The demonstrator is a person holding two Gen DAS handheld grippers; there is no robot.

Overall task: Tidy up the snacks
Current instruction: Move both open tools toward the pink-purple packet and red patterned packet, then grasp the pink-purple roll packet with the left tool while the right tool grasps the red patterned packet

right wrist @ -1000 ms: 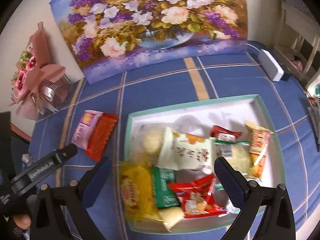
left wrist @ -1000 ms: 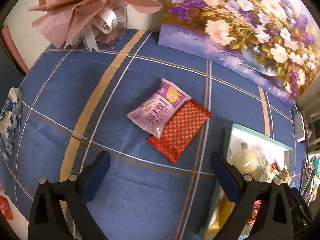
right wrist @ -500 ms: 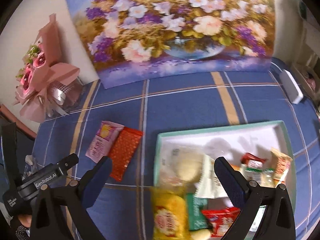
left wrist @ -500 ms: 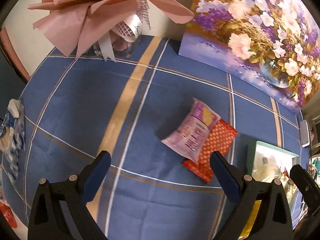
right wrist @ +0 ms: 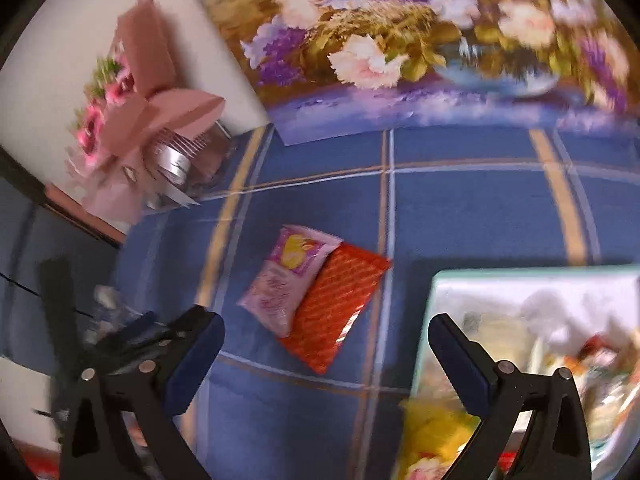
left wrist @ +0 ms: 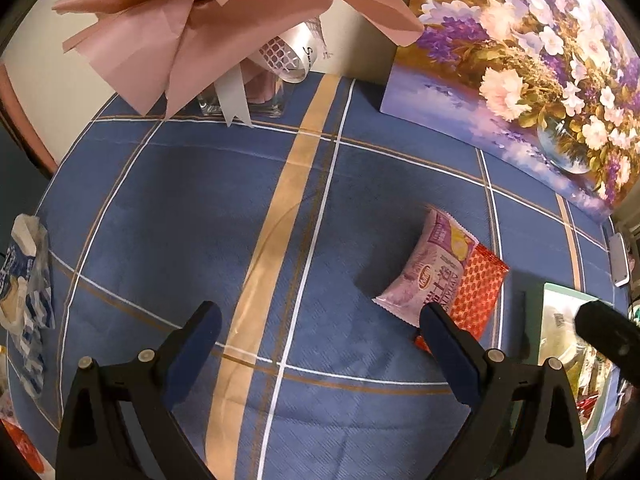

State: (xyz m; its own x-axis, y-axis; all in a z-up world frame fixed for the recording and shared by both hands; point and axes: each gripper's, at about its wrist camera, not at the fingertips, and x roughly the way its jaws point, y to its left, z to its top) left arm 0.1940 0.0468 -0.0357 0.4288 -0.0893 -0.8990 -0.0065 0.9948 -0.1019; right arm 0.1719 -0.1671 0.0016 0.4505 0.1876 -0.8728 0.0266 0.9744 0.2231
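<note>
A pink snack packet (left wrist: 432, 270) (right wrist: 286, 278) lies on the blue checked tablecloth, partly overlapping a red patterned packet (left wrist: 478, 292) (right wrist: 336, 306) beside it. A pale green tray (left wrist: 534, 320) (right wrist: 430, 312) holding several snacks sits to their right. My left gripper (left wrist: 320, 346) is open and empty over bare cloth, its right finger (left wrist: 448, 350) near the packets' front edge. My right gripper (right wrist: 324, 354) is open and empty, hovering in front of the two packets, with the tray's left rim by its right finger. A yellow packet (right wrist: 436, 432) shows blurred at the tray's near corner.
A pink-wrapped bouquet in a glass vase (left wrist: 248, 92) (right wrist: 160, 152) stands at the back left. A flower painting (left wrist: 532, 68) (right wrist: 420, 48) leans against the wall. A blue-white wrapper (left wrist: 24, 288) lies at the left table edge. A white device (left wrist: 619, 258) sits far right.
Both grippers have swung left. In the right view the tray slid to the right edge and the two packets came to the centre. In the left view the packets moved right.
</note>
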